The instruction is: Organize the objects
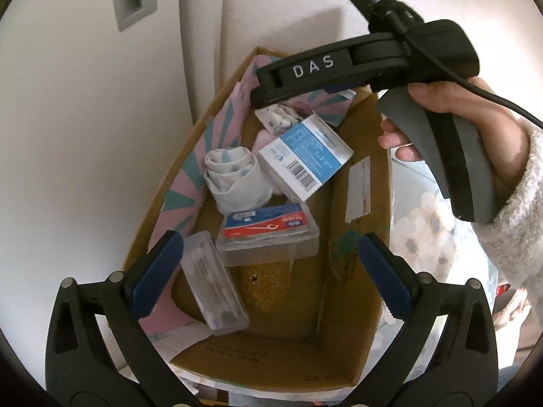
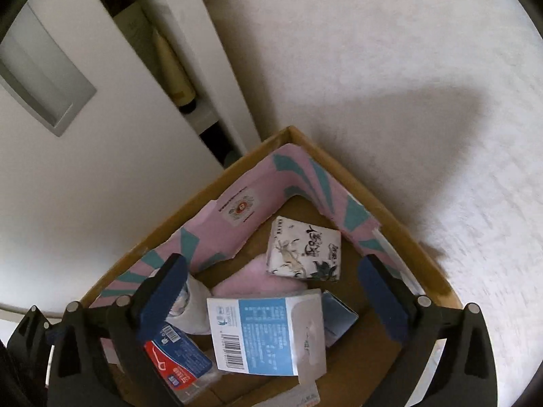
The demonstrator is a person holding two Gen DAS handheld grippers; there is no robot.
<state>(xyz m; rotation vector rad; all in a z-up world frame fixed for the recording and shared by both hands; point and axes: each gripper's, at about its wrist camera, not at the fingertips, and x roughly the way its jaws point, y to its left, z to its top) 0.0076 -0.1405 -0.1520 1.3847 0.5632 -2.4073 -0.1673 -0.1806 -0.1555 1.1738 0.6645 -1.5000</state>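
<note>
A cardboard box (image 1: pixel 353 318) holds several small items: a blue and white carton (image 1: pixel 305 156), a clear case with a red and blue label (image 1: pixel 268 234), a clear swab case (image 1: pixel 213 291), a rolled white cloth (image 1: pixel 234 176). My left gripper (image 1: pixel 268 274) is open and empty above the box. The right gripper's body (image 1: pixel 366 68) shows over the box's far end. In the right wrist view my right gripper (image 2: pixel 275 291) is open and empty above the carton (image 2: pixel 264 335), the red-labelled case (image 2: pixel 180 363) and a patterned tissue pack (image 2: pixel 302 247).
A pink and teal card liner (image 2: pixel 251 210) lines the box's far walls. A white cabinet door with a recessed handle (image 2: pixel 44 84) stands to the left, a bottle (image 2: pixel 176 71) behind it. A white textured wall (image 2: pixel 407 68) stands behind the box. Floral fabric (image 1: pixel 424 230) lies to the right.
</note>
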